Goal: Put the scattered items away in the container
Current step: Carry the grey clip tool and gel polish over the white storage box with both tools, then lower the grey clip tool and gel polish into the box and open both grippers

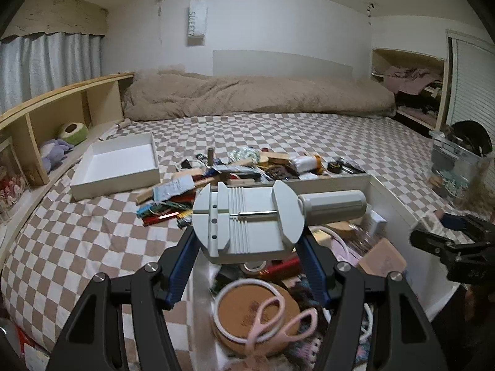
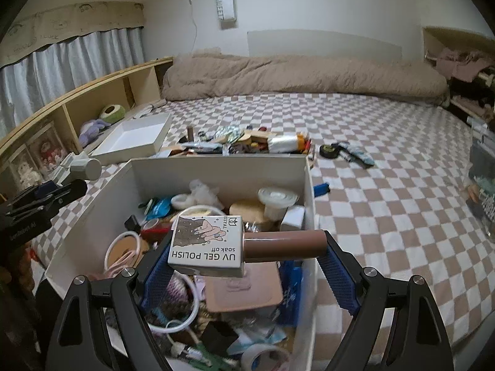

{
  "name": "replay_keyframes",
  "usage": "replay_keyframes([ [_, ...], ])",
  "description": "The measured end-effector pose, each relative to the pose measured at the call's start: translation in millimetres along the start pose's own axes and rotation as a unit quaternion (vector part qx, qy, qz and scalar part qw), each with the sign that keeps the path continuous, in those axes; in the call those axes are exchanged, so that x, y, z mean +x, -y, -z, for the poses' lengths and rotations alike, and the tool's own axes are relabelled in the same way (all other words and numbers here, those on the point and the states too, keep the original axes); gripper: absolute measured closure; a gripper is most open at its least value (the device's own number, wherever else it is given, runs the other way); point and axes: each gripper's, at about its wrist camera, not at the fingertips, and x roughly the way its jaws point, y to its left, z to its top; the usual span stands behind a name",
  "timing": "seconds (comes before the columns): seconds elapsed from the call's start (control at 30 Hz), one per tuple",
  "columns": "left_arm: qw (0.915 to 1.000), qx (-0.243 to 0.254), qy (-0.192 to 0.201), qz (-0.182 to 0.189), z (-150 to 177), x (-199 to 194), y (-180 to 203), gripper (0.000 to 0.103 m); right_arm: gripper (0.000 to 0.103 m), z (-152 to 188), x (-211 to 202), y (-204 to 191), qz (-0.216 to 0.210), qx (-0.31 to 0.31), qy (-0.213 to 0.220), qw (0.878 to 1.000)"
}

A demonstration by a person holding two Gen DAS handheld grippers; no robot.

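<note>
White and open-topped, the rectangular cardboard container (image 2: 216, 167) sat on the bed covered in a brown-and-white checked sheet (image 2: 386, 216), already crowded with a cork-faced round mirror with a white rim (image 1: 250, 312), pink-handled scissors (image 1: 278, 321), rolls of tape and small boxes. Beyond its far wall lay a loose heap of scattered small items (image 1: 247, 167), with a shallow empty white tray (image 1: 117, 167) to the heap's left. A beige duvet (image 1: 256, 95) lay bunched along the far wall.

Both tongs pointed downward over the container. The left tongs (image 1: 250, 241) were pinching a grey plastic watch-band tool with a cylindrical knob (image 1: 266, 213), blue pads pressed on either side of its base, above the container's left edge. The right tongs (image 2: 247, 256) were spread wide and clamped lengthwise on a UV gel polish bottle with a white square body and brown cylindrical cap (image 2: 235, 244), held sideways above the container's contents.
</note>
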Motion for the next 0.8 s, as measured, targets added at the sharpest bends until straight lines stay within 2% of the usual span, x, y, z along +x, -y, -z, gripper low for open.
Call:
replay_keyframes([
  [0.37, 0.9988, 0.005, -0.040, 0.030, 19.0, -5.7, 18.7, 0.039, 0.016, 23.9, 2.3, -13.1, -0.006, 0.005, -0.044, 0.999],
  [0.8, 0.9962, -0.008, -0.071, 0.049, 29.9, -7.5, 24.0, 0.039, 0.016, 29.7, 1.6, -25.8, -0.009, -0.007, -0.059, 0.998],
])
